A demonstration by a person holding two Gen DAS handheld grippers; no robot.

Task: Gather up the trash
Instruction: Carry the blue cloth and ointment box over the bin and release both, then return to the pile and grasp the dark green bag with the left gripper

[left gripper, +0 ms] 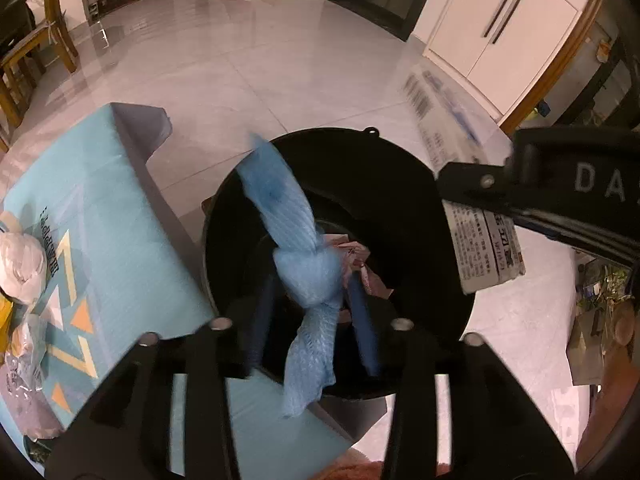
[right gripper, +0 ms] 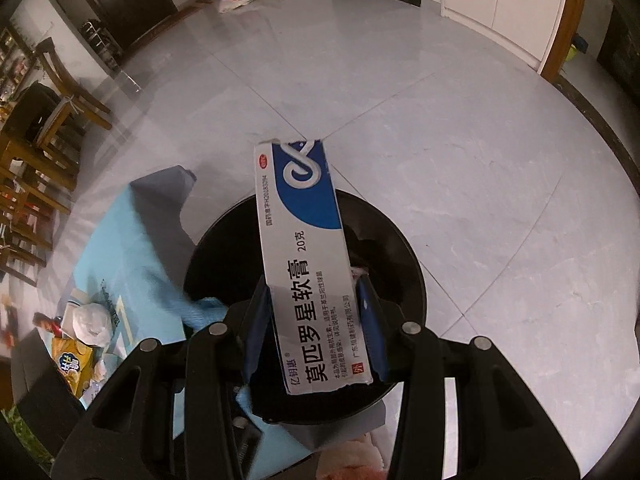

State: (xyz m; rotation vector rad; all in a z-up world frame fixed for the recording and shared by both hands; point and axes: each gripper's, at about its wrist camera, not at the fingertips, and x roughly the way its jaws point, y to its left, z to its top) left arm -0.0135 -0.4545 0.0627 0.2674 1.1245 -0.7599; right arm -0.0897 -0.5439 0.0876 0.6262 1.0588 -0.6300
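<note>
the white and blue box (right gripper: 306,256) running up the middle of the right wrist view carries readable print: large chinese characters along its length, "20" beside a smaller character, a red oval mark near the top left corner, and a big white looped logo on the blue area at its upper end. the right gripper (right gripper: 314,320) pinches this box by its lower part, a blue pad pressed against each long side. in the left wrist view the same box (left gripper: 486,240) shows at the right edge of the frame with fine print (too small to read), under a black gripper body lettered "da".

the left gripper (left gripper: 316,324) has its jaws spread, and the blue foam net (left gripper: 304,280), knotted in the middle and blurred, hangs between the blue pads; no pad presses on it as far as can be seen.

below both grippers, in the centre of each frame, stands a black round bin (left gripper: 400,184). inside it lie pinkish crumpled scraps (left gripper: 360,264), partly hidden by the net.

to the left of the bin is a table with a light blue cloth (left gripper: 104,184), printed with orange and cream triangles and a line of dark lettering (not legible). on it at the left edge sit a white crumpled bag (left gripper: 20,264) and a clear wrapper (left gripper: 24,352); the right wrist view also shows a yellow snack bag (right gripper: 74,368) at the lower left.
</note>
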